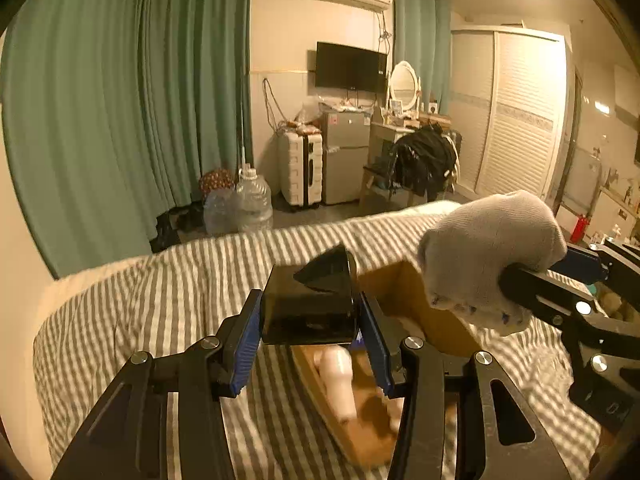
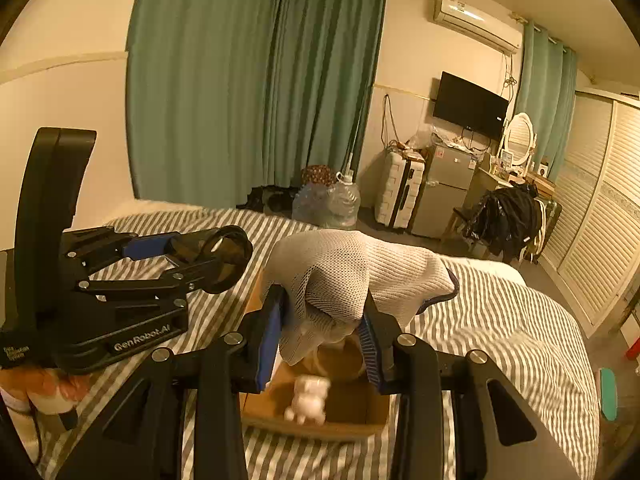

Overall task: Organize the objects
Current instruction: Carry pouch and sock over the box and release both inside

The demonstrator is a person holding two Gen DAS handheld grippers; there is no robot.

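My left gripper (image 1: 310, 338) is shut on a dark translucent cup (image 1: 308, 304), held sideways above an open cardboard box (image 1: 404, 292) on the striped bed. In the right wrist view the left gripper (image 2: 192, 258) holds the cup (image 2: 218, 258) left of the box (image 2: 348, 408). My right gripper (image 2: 322, 334) is shut on a grey knit glove (image 2: 352, 272), held over the box. The glove also shows in the left wrist view (image 1: 488, 256). A white toy bear (image 2: 308, 398) lies inside the box. A pale bottle-like thing (image 1: 340, 380) shows in the box under the cup.
The box sits on a grey and white striped bed cover (image 1: 160, 304). Beyond the bed are water jugs (image 1: 252, 204), a white suitcase (image 1: 302, 168), a small fridge (image 1: 346, 156), a chair with dark clothes (image 1: 424, 160) and green curtains (image 1: 120, 92).
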